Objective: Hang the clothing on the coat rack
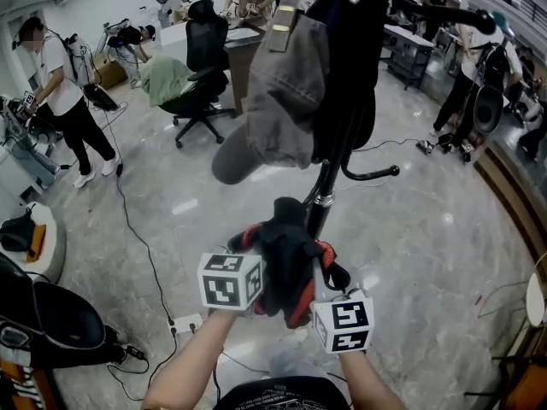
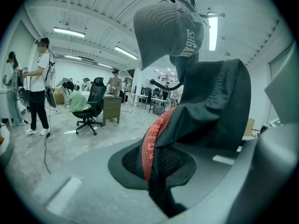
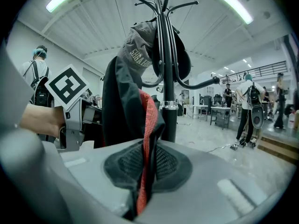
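Polished pale-grey floor [image 1: 419,254] underfoot, in a big open workshop hall. Nearest, at the bottom of the head view, left forearm [image 1: 192,357] and right forearm [image 1: 373,384], both bare, reaching forward and slightly inward with one hand-held gripper apiece. Left gripper [image 1: 256,263] and right gripper [image 1: 323,284] close side by side, angled a little downward, marker cubes turned up toward the head camera.

Both clamped on the same black garment [image 1: 286,259] with red mesh trim. In the left gripper view, jaws pinched together on a fold of the cloth [image 2: 205,106], red strip running up from the pads. Likewise in the right gripper view, red strip caught right between the pads. From that view, left hand [image 3: 37,118] wrapped round its gripper just left of the cloth.

One garment only, bunched between the two grippers, just in front of the coat rack [image 1: 323,186] pole and not yet on any hook.

Higher on the single black rack, one grey cap [image 1: 286,92] hanging brim down, beside a dark item [image 1: 350,75] on the same stand.

Down on the floor to the left, one white power strip [image 1: 184,323] with black cables snaking away.

Farther back, one black office chair [image 1: 203,62] draped with green cloth, next to a wooden desk [image 1: 244,41]. Beyond, one person in a white top [image 1: 60,84] at left and more people [image 1: 466,75] at the back and right.
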